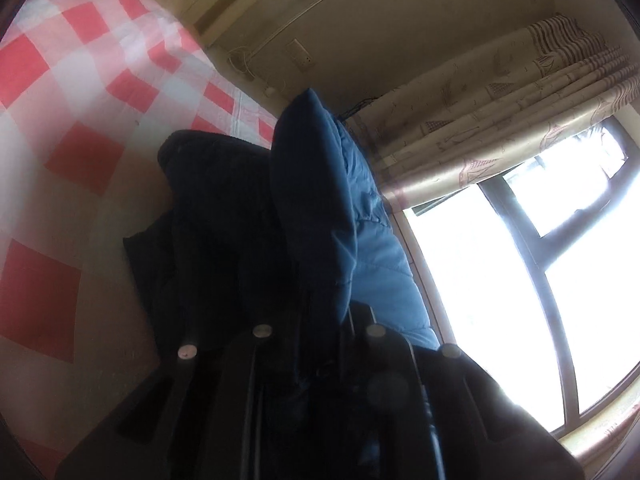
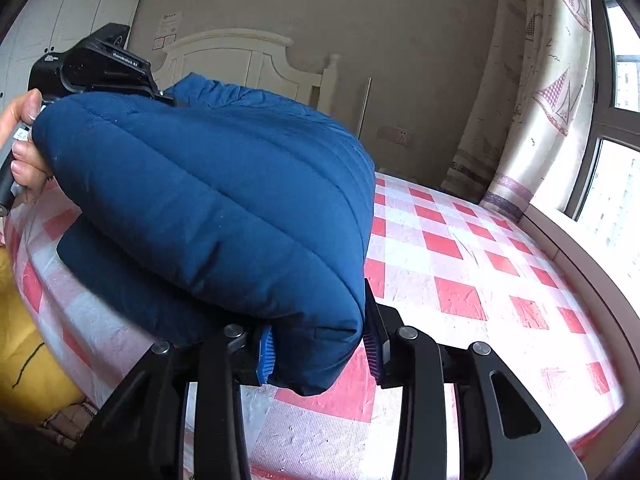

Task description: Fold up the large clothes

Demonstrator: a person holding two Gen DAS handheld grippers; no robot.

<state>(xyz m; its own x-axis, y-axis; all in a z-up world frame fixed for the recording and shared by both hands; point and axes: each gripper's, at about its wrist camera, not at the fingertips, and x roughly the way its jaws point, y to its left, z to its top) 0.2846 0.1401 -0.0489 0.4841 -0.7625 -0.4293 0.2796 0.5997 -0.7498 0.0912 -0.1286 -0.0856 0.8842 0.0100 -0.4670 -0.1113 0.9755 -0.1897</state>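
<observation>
A puffy dark blue jacket (image 2: 208, 200) hangs folded above the bed, held at two places. In the right wrist view its thick lower fold sits between the blue pad (image 2: 266, 354) and the purple pad, and my right gripper (image 2: 320, 348) is shut on it. At the upper left, a hand (image 2: 24, 140) holds my left gripper (image 2: 166, 98), whose tips go into the jacket's far edge. In the left wrist view the jacket (image 1: 312, 184) rises straight out of my left gripper (image 1: 320, 316), which is shut on it. The cloth hides its fingertips. The paler blue lining (image 1: 384, 264) shows on the right.
A bed with a red-and-white checked sheet (image 2: 460, 248) lies under the jacket. Behind it are a white headboard (image 2: 240, 60) and a wardrobe (image 2: 72, 8). On the right are a patterned curtain (image 2: 540, 100) and a bright window (image 1: 520, 280). Something yellow (image 2: 24, 340) lies at the bed's left edge.
</observation>
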